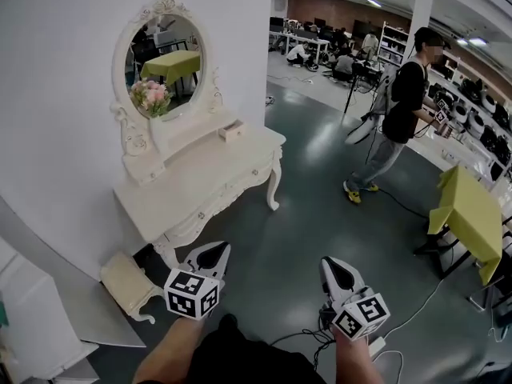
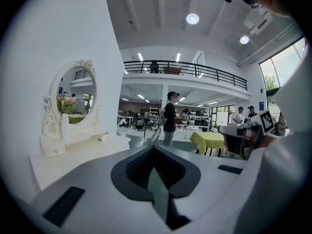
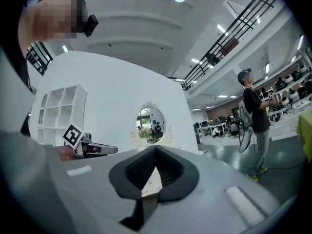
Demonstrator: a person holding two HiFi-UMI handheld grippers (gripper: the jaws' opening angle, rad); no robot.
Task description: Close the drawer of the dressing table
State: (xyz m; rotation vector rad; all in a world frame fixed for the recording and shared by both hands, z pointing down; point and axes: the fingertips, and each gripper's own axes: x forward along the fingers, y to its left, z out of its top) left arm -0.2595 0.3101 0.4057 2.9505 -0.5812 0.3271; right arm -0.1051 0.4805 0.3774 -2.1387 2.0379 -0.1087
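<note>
Left claw [image 1: 214, 254], right claw [image 1: 334, 269]: closed, empty

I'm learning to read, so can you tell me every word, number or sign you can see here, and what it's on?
No words or numbers can be read in any view.
On the left cube of the left gripper: a black and white square pattern, no letters.
On the right cube of the right gripper: the same kind of pattern, no letters.
On the dressing table: no label shows.
</note>
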